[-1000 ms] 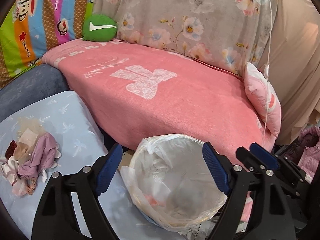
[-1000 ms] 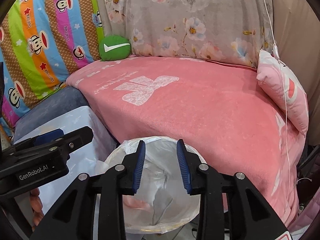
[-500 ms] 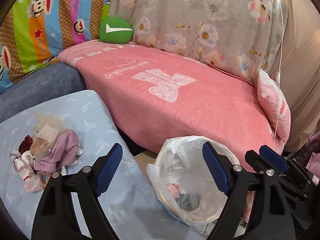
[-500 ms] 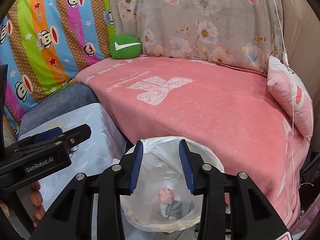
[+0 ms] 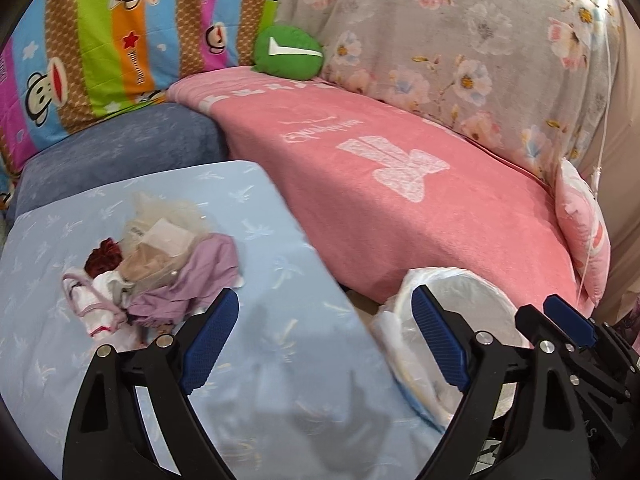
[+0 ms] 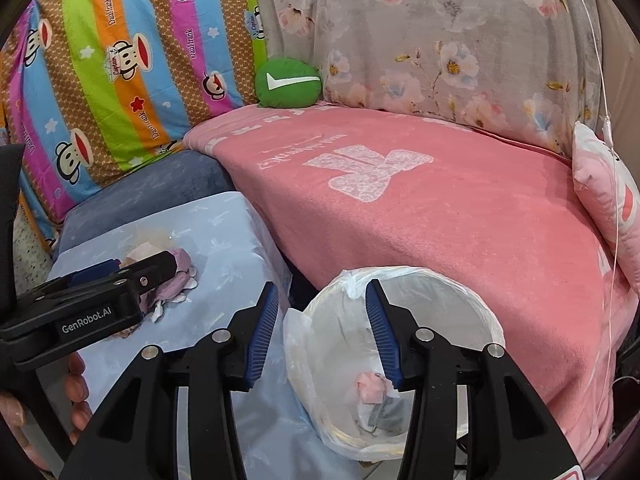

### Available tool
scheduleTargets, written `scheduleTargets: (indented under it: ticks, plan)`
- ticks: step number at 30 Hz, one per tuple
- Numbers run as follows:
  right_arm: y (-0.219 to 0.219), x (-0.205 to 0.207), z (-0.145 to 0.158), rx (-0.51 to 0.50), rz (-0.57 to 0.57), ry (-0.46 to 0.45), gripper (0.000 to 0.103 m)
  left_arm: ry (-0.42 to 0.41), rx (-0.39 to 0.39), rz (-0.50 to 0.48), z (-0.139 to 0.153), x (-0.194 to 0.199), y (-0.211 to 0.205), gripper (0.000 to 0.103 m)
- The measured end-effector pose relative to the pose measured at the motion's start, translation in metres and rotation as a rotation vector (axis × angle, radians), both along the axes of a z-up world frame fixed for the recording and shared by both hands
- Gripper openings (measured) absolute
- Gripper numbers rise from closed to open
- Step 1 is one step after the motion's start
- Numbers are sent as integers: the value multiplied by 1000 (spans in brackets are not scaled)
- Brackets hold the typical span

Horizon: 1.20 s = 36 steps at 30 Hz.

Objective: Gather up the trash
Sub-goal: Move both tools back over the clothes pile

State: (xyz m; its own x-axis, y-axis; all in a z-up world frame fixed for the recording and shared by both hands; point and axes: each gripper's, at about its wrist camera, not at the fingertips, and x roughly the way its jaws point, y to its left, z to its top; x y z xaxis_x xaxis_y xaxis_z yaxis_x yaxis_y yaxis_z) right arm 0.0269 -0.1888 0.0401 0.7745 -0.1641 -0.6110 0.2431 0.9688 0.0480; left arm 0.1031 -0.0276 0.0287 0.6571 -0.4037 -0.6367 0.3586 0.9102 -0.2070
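A pile of trash [image 5: 160, 276], made of crumpled purple, beige, white and dark red scraps, lies on the light blue cloth-covered table [image 5: 280, 360]. My left gripper [image 5: 324, 338] hovers over the table just right of the pile. Its jaws are wide, still opening, with nothing between them. The white-lined bin [image 6: 460, 292] stands between table and sofa, with pink and grey scraps [image 6: 372, 392] at its bottom. My right gripper [image 6: 322, 332] hangs over the bin's left rim, jaws opening and empty. The left gripper [image 6: 100, 292] partly hides the pile [image 6: 180, 268] in the right wrist view.
A sofa under a pink blanket [image 5: 400, 200] runs behind the table and bin. On it are a green cushion [image 5: 288, 56], a striped monkey-print cover [image 6: 120, 60], a floral cover [image 6: 440, 40] and a pink pillow [image 6: 608, 192]. A thin white cord [image 6: 608, 128] hangs at right. Fingers [image 6: 76, 380] show lower left.
Both views have swung left, away from the bin and towards the blue table, so the pile now sits nearer my left gripper. The right gripper's jaws have widened.
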Motion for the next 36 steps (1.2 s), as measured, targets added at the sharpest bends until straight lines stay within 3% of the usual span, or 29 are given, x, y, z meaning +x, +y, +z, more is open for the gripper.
scheduleTargets:
  ticks: [11, 22, 36]
  plan:
    - [48, 25, -13, 20, 78, 28, 46, 39, 20, 116, -18, 16, 62, 85]
    - [102, 61, -35, 47, 172, 79, 46, 103, 31, 291, -40, 44, 151, 93]
    - [158, 130, -59, 99, 232, 117, 46, 227, -89, 423, -70, 91, 240, 92]
